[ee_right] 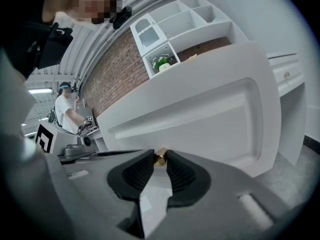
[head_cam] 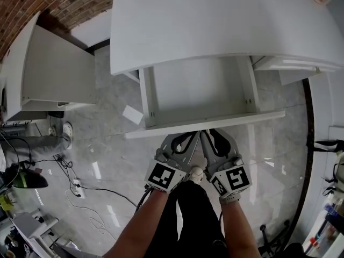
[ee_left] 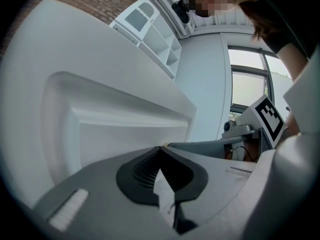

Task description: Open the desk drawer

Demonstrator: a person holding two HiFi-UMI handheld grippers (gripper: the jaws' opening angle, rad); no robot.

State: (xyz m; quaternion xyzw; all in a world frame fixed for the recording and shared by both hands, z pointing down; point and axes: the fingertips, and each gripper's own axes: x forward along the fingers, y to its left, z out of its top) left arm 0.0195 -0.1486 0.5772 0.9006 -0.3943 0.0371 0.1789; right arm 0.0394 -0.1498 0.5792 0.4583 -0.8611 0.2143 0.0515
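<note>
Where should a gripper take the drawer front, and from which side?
The brass knob at mid-panel, approached head-on from the room side, jaws either side. The drawer front is flat with just a shallow recessed frame, so the knob is its only protrusion.

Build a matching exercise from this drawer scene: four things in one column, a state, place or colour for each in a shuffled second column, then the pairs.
1. drawer
2. brass knob
3. left gripper
4. brick wall

A. jaw tips together
B. red-brown
C. pulled out from under the desk top
D. between the jaws of the right gripper

Pairs: 1-C, 2-D, 3-A, 4-B
</note>
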